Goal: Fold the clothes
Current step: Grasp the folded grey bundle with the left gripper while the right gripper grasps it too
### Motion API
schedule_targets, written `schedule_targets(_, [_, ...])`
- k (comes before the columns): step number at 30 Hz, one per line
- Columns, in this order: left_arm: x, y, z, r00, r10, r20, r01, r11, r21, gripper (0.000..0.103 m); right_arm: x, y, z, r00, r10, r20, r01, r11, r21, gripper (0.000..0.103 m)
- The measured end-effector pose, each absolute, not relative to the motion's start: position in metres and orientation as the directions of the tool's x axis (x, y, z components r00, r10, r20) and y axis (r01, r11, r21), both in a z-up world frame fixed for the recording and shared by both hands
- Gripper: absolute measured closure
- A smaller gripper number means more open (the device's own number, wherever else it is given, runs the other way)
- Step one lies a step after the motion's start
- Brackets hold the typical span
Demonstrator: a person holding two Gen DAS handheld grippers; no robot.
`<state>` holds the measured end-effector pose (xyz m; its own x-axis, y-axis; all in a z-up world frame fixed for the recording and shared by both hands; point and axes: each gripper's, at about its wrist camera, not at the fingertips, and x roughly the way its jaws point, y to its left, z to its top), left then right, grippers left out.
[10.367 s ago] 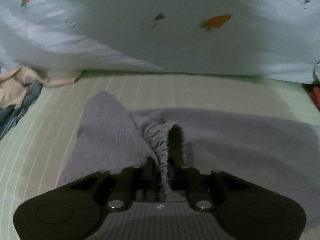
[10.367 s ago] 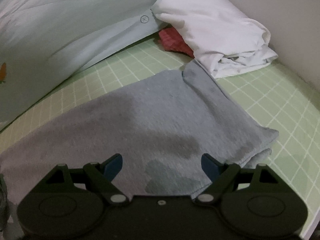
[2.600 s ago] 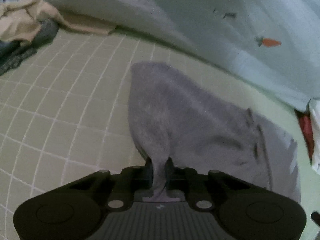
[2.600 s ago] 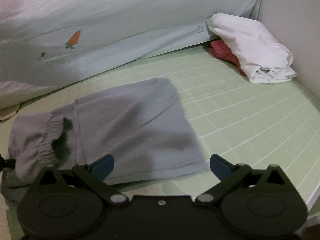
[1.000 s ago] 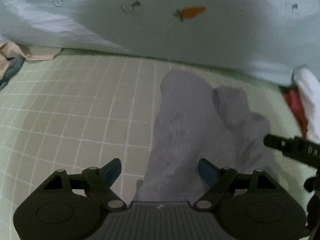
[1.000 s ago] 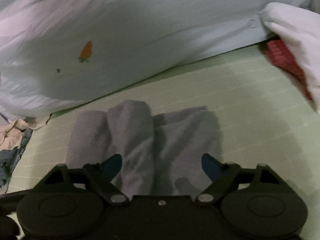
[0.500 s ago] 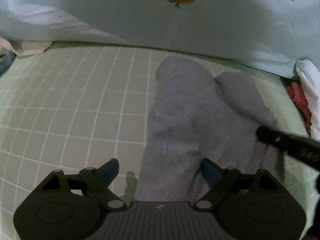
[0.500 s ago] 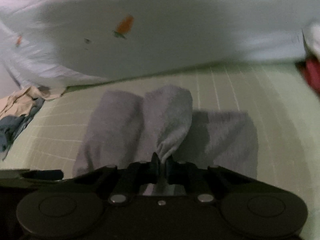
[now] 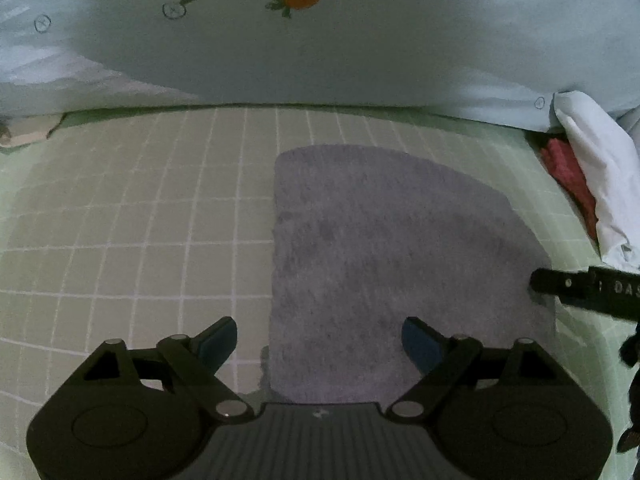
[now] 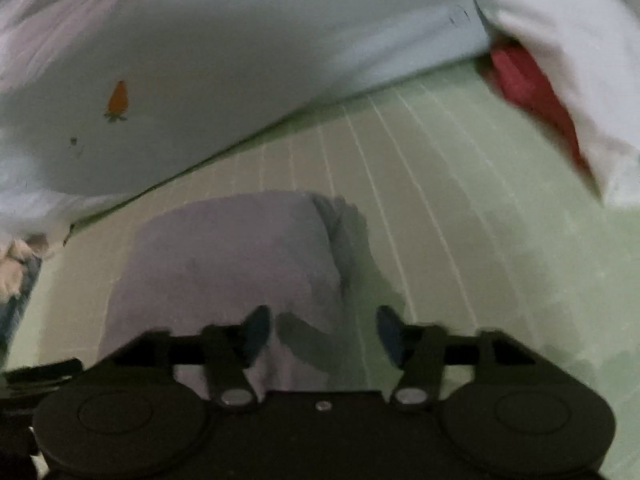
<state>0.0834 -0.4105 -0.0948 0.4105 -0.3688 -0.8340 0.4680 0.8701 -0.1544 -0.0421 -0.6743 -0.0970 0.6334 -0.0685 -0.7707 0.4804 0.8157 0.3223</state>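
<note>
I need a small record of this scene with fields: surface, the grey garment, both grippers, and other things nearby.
surface: green checked sheet
garment: grey garment, folded into a compact flat shape, lying on the sheet
left gripper: jaws opening, pads clear of the cloth
right gripper: jaws opening, nothing pinched
behind: pale blue duvet with a carrot print
far right: white cloth over a red cloth

Bed w/ pale green sheet (image 9: 120, 208), white grid lines. Folded grey garment (image 9: 384, 248) lies flat on it, centre-right in left wrist view. Far side: light blue duvet (image 9: 320, 52) w/ carrot print, resting on sheet. Far right: white cloth (image 9: 596, 168) on top of red cloth (image 9: 568, 176). Far left edge: beige & blue-grey clothes (image 10: 16, 276), partly cut off.
</note>
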Motion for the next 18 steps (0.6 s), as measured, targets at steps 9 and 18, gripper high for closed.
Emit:
schedule_targets(9, [0.107, -0.415, -0.112, 0.344, -0.422, -0.839, 0.454, 0.857, -0.245, 0.011, -0.027, -0.673, -0.121, 0.595, -0.033, -0.803, 0.493, 0.804, 0.332, 0.016])
schedule_targets(18, [0.112, -0.420, -0.122, 0.292, -0.533, -0.794, 0.438, 0.813, -0.384, 0.054, -0.004, -0.648, -0.120, 0.581, -0.083, -0.810, 0.479, 0.839, 0.258, 0.027])
